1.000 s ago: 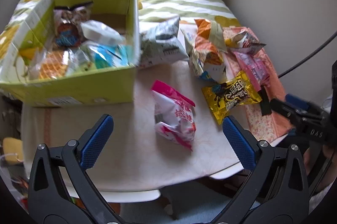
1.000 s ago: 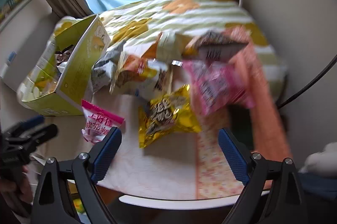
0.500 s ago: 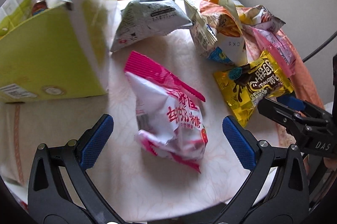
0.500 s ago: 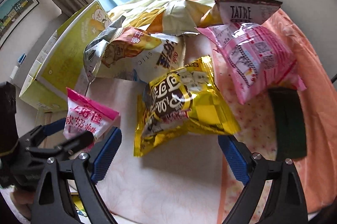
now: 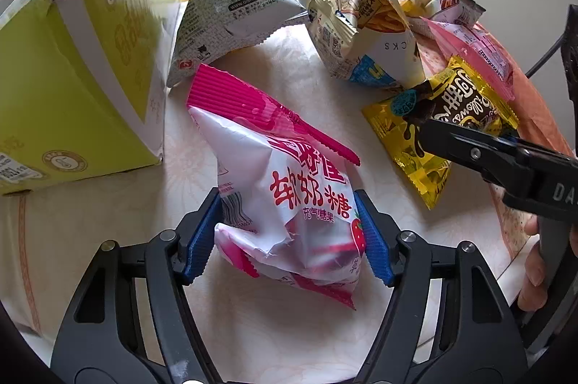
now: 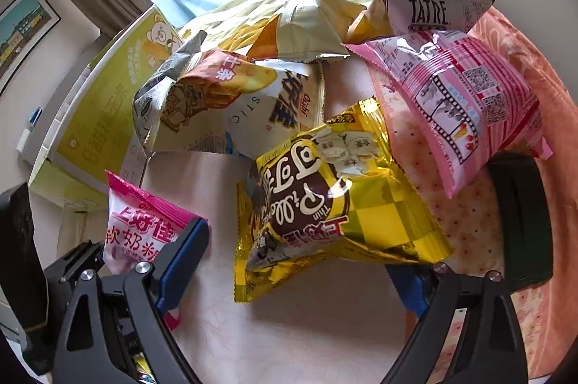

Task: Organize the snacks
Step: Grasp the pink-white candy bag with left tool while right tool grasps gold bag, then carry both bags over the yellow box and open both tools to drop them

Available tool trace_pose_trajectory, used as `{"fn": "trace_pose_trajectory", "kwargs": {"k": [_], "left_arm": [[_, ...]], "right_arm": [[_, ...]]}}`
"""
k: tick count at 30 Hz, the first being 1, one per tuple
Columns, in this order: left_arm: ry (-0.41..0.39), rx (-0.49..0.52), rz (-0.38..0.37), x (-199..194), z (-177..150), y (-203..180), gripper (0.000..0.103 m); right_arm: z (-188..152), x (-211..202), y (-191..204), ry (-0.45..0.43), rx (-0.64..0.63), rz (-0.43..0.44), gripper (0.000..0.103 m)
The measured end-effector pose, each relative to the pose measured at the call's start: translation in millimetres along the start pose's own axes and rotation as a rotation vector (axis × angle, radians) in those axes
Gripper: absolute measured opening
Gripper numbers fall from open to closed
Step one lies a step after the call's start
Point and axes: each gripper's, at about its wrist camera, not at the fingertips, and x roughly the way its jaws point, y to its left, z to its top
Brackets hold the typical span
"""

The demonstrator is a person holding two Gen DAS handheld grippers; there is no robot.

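Note:
A pink and white candy bag (image 5: 289,203) lies on the pale table (image 5: 274,337). My left gripper (image 5: 287,241) straddles its lower half; the jaws are closing and both blue pads (image 5: 200,239) touch the bag's sides. In the right wrist view the same bag (image 6: 141,221) shows at the lower left. A shiny yellow chocolate bag (image 6: 325,203) lies between the fingers of my right gripper (image 6: 296,275), which stands open around its lower end; the right pad is partly hidden under the foil. The yellow-green cardboard box (image 5: 72,77) stands to the left.
Behind lie a grey-white bag (image 5: 234,12), a cream and orange sticks bag (image 5: 361,22), a striped pink bag (image 6: 462,102) and a bag marked TATRE (image 6: 433,12). A dark green flat thing (image 6: 523,218) rests on the orange mat (image 6: 469,232) at the right. A hand (image 5: 534,272) holds the right gripper.
Both grippers have come down close to the table. The left jaws went from wide open to closed in on the pink candy bag. The right gripper now straddles the yellow bag.

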Motion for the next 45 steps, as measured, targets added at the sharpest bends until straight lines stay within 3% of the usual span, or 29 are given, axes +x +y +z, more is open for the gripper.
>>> {"fn": "trace_pose_trajectory", "kwargs": {"k": [7,14,18,22,35,45], "left_arm": [[0.001,0.032,0.003,-3.6,-3.0,2.1,0.055],[0.005,0.037,0.015,-9.5,-0.6,9.3,0.052],[0.013,0.015,0.017,-9.9,-0.1,11.5,0.052],[0.02,0.008,0.024,-9.5,0.9,13.4,0.052],[0.006,-0.014,0.054,-25.4,8.1,7.1,0.052],[-0.065,-0.062,0.066,-86.3,26.5,3.0,0.052]], "right_arm": [[7.4,12.8,7.3,-0.013,0.033,-0.012,0.085],[13.0,19.0,7.6,-0.018,0.059,-0.016,0.074],[16.4,20.0,5.1,-0.021,0.063,-0.008,0.058],[14.6,18.3,3.3,-0.031,0.066,0.011,0.052],[3.4,-7.2,-4.3,-0.061,0.06,0.056,0.046],[12.1,-65.5,5.3,-0.087,-0.005,0.098,0.045]]}}
